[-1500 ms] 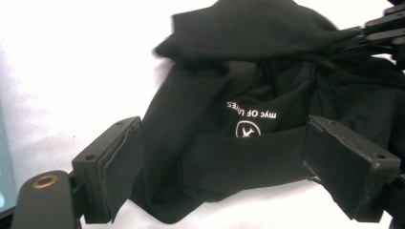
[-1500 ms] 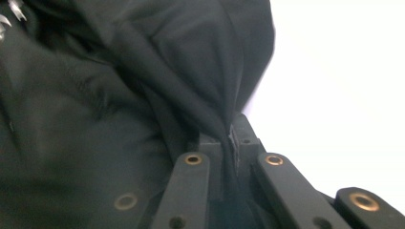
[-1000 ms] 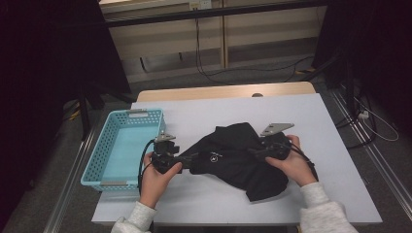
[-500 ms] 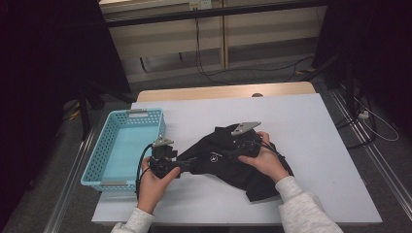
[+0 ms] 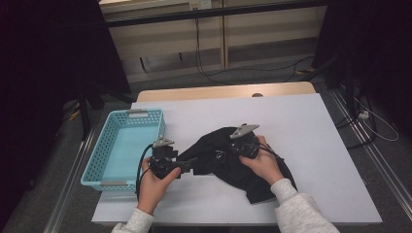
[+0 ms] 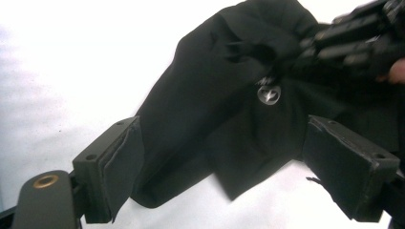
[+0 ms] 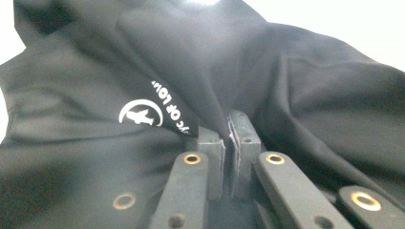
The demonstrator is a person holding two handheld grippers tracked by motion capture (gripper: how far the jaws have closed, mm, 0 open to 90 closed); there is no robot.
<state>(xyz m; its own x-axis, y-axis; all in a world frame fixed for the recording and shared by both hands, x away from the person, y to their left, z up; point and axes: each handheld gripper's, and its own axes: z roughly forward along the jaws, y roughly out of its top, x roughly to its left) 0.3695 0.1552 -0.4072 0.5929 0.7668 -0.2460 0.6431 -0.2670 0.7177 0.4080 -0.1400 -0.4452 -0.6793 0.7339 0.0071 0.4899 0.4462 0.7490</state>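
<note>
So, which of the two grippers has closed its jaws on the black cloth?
The right gripper: its jaws have just closed, pinching a fold of the black cloth. The left gripper stands wide open around the cloth's corner.

White table (image 5: pixel 320 145): black garment (image 5: pixel 228 162), blue basket (image 5: pixel 124 145)

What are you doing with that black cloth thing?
A person at a white table is handling a crumpled black garment with a hand-held gripper in each hand. The right hand-held gripper has just closed its jaws and now pinches a fold of the cloth near a small white logo. The left hand-held gripper stands open, with an edge of the garment lying between its jaws. A light blue basket sits at the table's left side.
</note>
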